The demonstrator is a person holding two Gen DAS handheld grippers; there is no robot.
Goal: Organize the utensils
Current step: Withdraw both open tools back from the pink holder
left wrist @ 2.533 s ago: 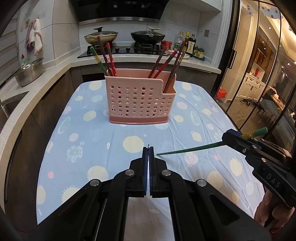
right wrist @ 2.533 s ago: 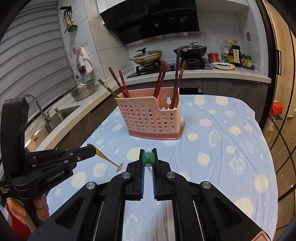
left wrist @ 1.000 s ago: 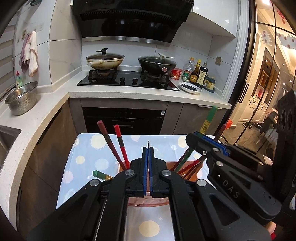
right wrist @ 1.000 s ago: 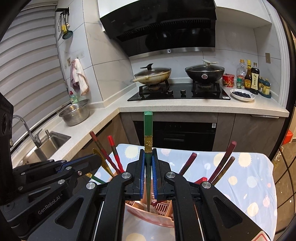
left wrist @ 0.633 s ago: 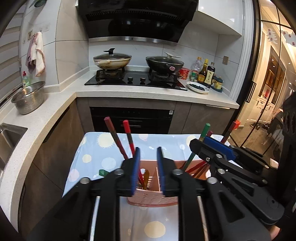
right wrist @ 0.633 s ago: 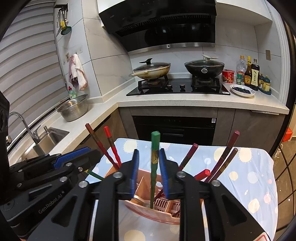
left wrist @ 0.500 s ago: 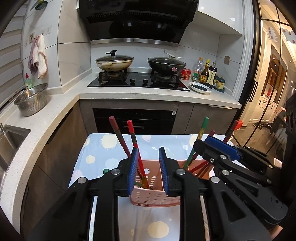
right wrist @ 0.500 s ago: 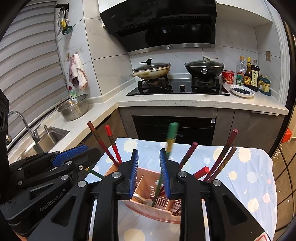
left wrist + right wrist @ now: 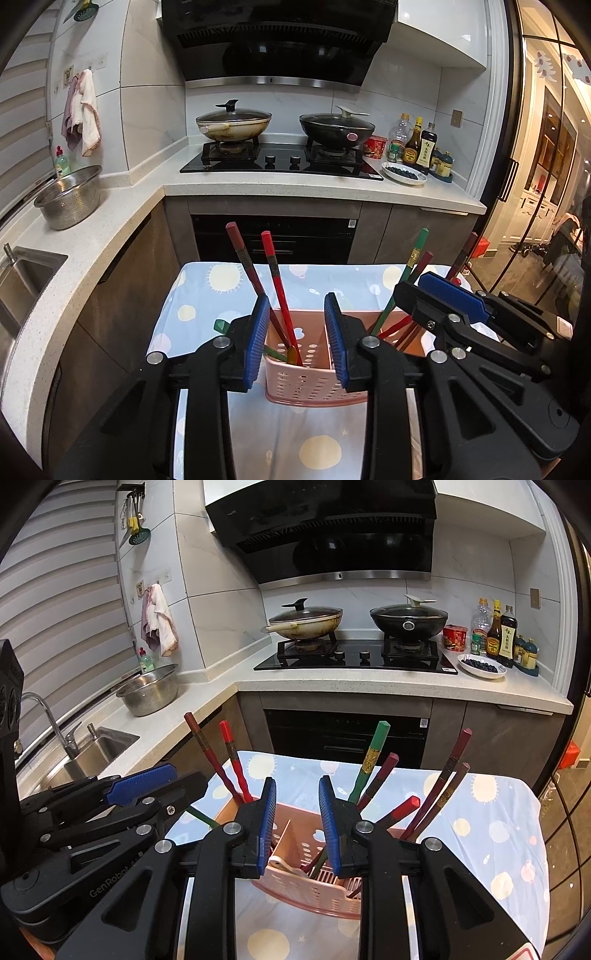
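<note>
Both drops look done: left gripper (image 9: 297,341) and right gripper (image 9: 297,825) fingers apart over the pink holder (image 9: 314,384), apparently empty; next, withdraw upward.

Both grippers are black plastic, the left gripper (image 9: 298,341) and the right gripper (image 9: 297,821) alike. Ribbed blue pads (image 9: 256,341) line their fingers, with silver screws (image 9: 231,828) at the joints. White lettering (image 9: 110,880) marks the left one's side
</note>
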